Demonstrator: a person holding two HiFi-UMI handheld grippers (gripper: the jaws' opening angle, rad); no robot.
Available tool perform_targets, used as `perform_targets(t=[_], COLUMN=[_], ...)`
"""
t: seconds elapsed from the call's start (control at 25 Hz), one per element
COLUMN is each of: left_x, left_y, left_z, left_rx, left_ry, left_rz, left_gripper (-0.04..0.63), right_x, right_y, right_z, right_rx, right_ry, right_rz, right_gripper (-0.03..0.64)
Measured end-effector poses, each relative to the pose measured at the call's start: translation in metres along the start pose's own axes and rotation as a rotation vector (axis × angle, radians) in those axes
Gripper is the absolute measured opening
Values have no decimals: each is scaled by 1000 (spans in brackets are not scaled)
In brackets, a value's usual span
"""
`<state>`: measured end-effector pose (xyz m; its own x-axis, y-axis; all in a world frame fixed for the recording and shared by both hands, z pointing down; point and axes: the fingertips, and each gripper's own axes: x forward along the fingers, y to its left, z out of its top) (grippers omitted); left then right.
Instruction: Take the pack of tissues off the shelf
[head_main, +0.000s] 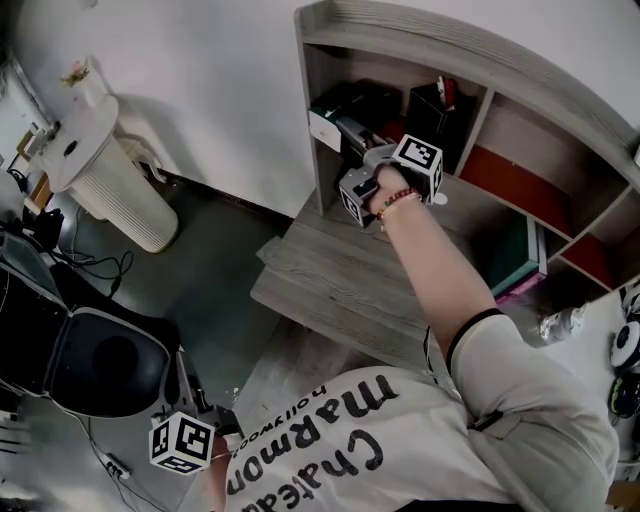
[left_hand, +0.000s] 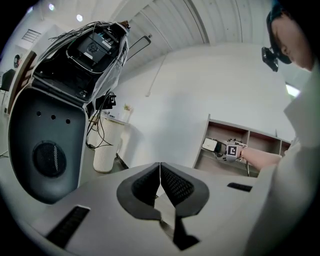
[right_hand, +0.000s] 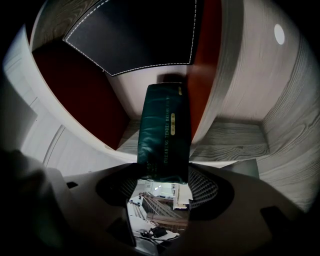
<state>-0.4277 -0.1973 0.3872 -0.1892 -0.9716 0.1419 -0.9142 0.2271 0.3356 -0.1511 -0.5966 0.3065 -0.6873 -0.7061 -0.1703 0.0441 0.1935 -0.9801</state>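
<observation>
The pack of tissues (right_hand: 164, 132) is a dark green packet with gold print. It sits between the jaws of my right gripper (right_hand: 164, 175), whose meshed pads (right_hand: 202, 182) press on its near end. Behind it is a shelf compartment with a red back wall (right_hand: 75, 85) and a black stitched panel (right_hand: 135, 35). In the head view my right gripper (head_main: 372, 170) reaches into the lower left compartment of the wooden shelf (head_main: 400, 40), where the pack is hard to make out. My left gripper (left_hand: 160, 172) is shut and empty, held low by the person's side (head_main: 185, 440).
A low wooden platform (head_main: 340, 280) lies in front of the shelf. A white ribbed cylinder (head_main: 110, 190) stands at the left and a black chair-like unit (head_main: 110, 360) near my left gripper. Green books (head_main: 515, 250) stand in a compartment to the right. Cables lie on the floor.
</observation>
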Motion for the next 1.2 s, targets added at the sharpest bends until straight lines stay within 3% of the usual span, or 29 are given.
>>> perform_targets(t=[0.4,1.2], left_x=[6,39], left_y=[-2,-15], left_z=[-3,14], left_rx=[-9,3], left_ry=[-7,25], left_rz=[-2,-21], left_gripper=[18,18], right_x=[0,-1], right_y=[0,-8], right_z=[-6,-20], right_rx=[-72,-78], right_ry=[62,170], right_rz=[-18,-16], right_gripper=[304,301])
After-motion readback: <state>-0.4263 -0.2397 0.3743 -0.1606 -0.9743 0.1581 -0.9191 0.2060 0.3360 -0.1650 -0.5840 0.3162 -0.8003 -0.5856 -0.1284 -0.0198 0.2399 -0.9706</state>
